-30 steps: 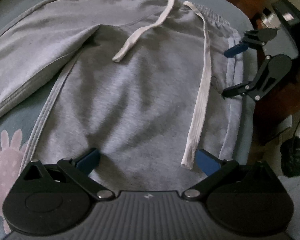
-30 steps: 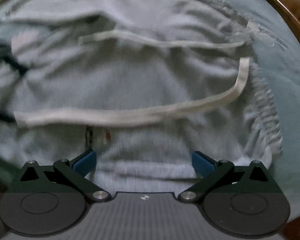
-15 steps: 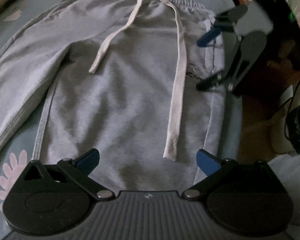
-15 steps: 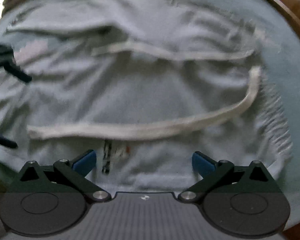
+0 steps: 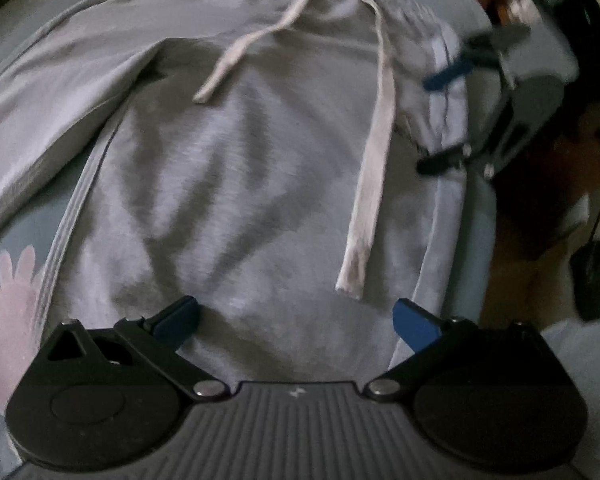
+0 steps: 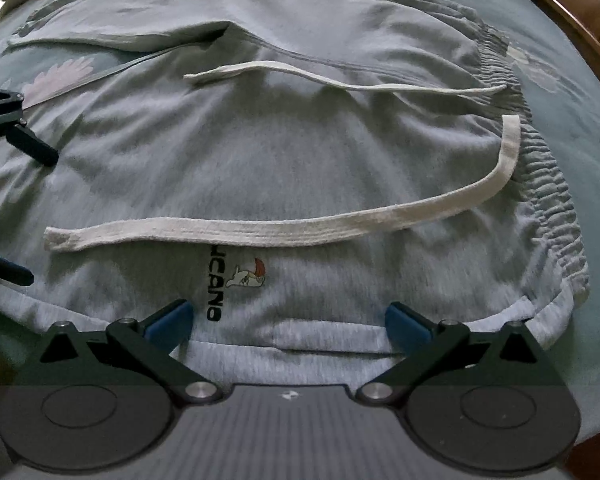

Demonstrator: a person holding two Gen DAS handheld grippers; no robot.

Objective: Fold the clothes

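Observation:
Grey sweatpants [image 6: 300, 152] lie spread flat on a bed, with the gathered waistband [image 6: 548, 184] at the right in the right wrist view. Two white drawstrings [image 6: 260, 228] trail across the front, above a small printed logo [image 6: 236, 276]. My right gripper [image 6: 288, 316] is open, and the pants' side edge lies between its blue fingertips. The left wrist view shows the pants [image 5: 240, 184] from the thigh end. There my left gripper [image 5: 296, 312] hangs open just over the cloth. The right gripper [image 5: 440, 120] straddles the side seam near the waistband.
The bedsheet [image 5: 4, 292] is blue-green with pink flowers. A wooden bed frame [image 6: 572, 8] curves past the waistband. Off the bed's right side a dark object on a cable [image 5: 596, 280] lies beside pale cloth. The left gripper's fingers [image 6: 36, 148] show at the left edge.
My right gripper has moved in from off the bed until its fingers sit around the pants' side edge. The left gripper drew back, then came forward again. Both stay open.

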